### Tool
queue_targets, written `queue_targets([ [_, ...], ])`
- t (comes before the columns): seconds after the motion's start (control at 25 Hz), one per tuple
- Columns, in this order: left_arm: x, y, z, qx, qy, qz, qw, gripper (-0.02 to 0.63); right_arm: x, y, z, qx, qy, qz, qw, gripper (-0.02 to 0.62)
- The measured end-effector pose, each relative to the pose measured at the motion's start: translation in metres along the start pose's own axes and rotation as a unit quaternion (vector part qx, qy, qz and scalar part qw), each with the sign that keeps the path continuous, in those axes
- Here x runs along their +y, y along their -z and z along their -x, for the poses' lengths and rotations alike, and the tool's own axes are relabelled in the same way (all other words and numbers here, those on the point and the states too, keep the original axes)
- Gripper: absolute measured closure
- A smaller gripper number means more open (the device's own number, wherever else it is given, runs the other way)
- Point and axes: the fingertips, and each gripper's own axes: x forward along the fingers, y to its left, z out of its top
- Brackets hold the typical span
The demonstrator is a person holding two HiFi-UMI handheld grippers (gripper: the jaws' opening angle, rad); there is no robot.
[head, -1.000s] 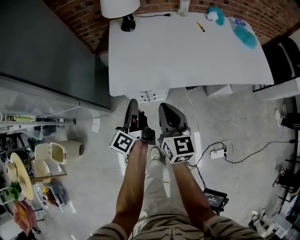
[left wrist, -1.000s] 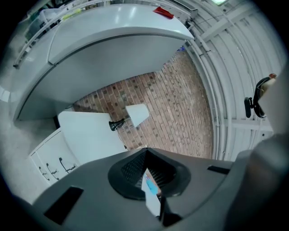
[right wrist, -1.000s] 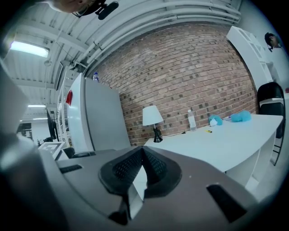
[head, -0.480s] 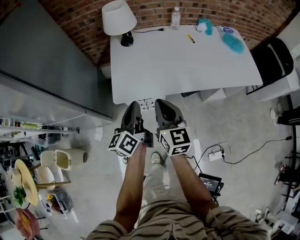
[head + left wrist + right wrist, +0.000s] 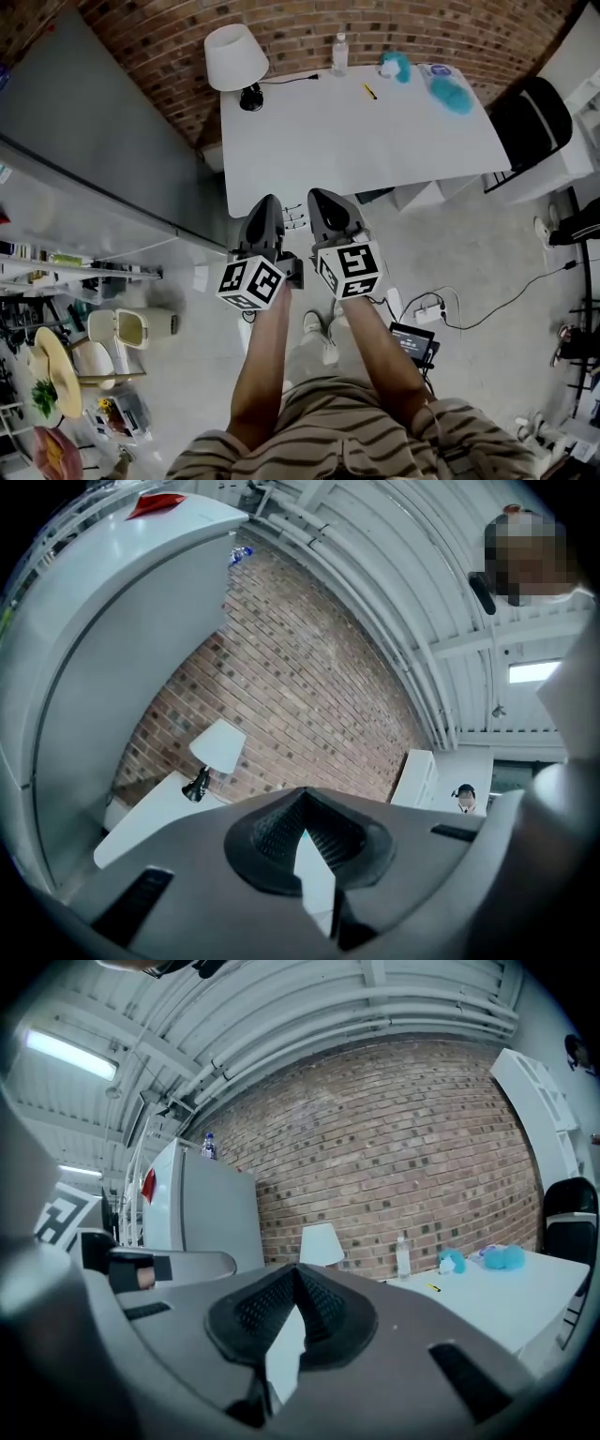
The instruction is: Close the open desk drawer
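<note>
While jaws closed, desk (image 5: pixel 375 141) holds lamp (image 5: pixel 234 56), bottle (image 5: pixel 339 53), blue fuzzy things (image 5: pixel 452 97).

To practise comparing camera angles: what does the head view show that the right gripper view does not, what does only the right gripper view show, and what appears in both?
Only the head view: the floor, a power strip lying on it, the person's forearms and a drawer front below the desk's edge.
Only the right gripper view: the ceiling beams and a strip light.
Both: the white desk, lamp, water bottle, teal toys and brick wall.
</note>
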Motion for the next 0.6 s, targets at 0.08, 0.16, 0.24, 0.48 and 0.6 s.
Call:
queue_targets([
  [0.08,-0.008,-0.007,0.000,0.001,0.003,-0.022,0.9998,0.601,0.000,-0.006,-0.001,-0.001,0.001,0.006,1.000,0.583],
  [0.16,-0.014,-0.012,-0.001,0.000,0.005,-0.039,0.9992,0.601,0.000,-0.013,-0.001,-0.003,0.000,0.011,1.000,0.583],
  [0.24,-0.020,-0.017,-0.001,0.002,0.004,-0.060,0.9982,0.601,0.002,-0.022,0.000,-0.009,-0.002,0.015,1.000,0.583],
  [0.48,-0.042,-0.037,0.002,0.003,0.001,-0.139,0.9902,0.601,0.011,-0.048,0.003,-0.028,-0.015,0.024,0.999,0.583],
  [0.6,-0.052,-0.045,0.004,-0.003,0.002,-0.157,0.9876,0.601,0.013,-0.061,0.007,-0.040,-0.022,0.037,0.998,0.583],
])
